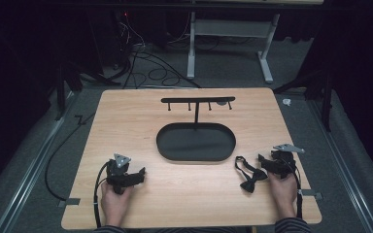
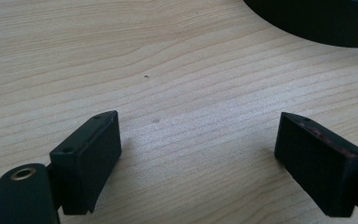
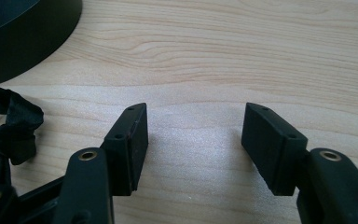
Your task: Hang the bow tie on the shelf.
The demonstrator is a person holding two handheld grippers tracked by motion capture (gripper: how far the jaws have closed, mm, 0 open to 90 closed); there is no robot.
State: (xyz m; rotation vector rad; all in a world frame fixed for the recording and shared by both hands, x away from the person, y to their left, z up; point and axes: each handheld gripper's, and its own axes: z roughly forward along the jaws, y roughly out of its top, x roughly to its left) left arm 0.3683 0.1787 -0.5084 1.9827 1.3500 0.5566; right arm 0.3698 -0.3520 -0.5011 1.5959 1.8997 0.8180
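Bow tie: black, lying flat on the table (image 1: 126, 204) near its right edge, toward the near right corner (image 1: 251, 177); its strap loops up toward the tray. In the right gripper view it shows as a dark satin bunch at the left edge (image 3: 9, 128).
Right gripper: (image 1: 264, 161) resting on the wood just right of the bow tie, close beside it; whether it touches cannot be told from above. Jaws spread wide, released, with bare wood between them (image 3: 193, 144). The bow tie lies outside the left jaw, not between the two.
Right hand: (image 1: 284, 187) comes in over the near edge by the right corner, wrapped round the gripper's body; a striped sleeve shows at the wrist.
Left gripper: (image 1: 138, 175) on the table toward the near left corner, well apart from the bow tie. Jaws wide apart, released, bare wood grain between them (image 2: 196, 154).
Left hand: (image 1: 114, 199) holds it from the near edge; a black cable trails off by the left edge.
Tray: black oval (image 1: 162, 141), at the middle of the table, between the two grippers and farther back; its curved rim shows in both gripper views.
Rack: a thin black post rises from the tray's far rim to a crossbar with small pegs (image 1: 197, 100), near the far edge.
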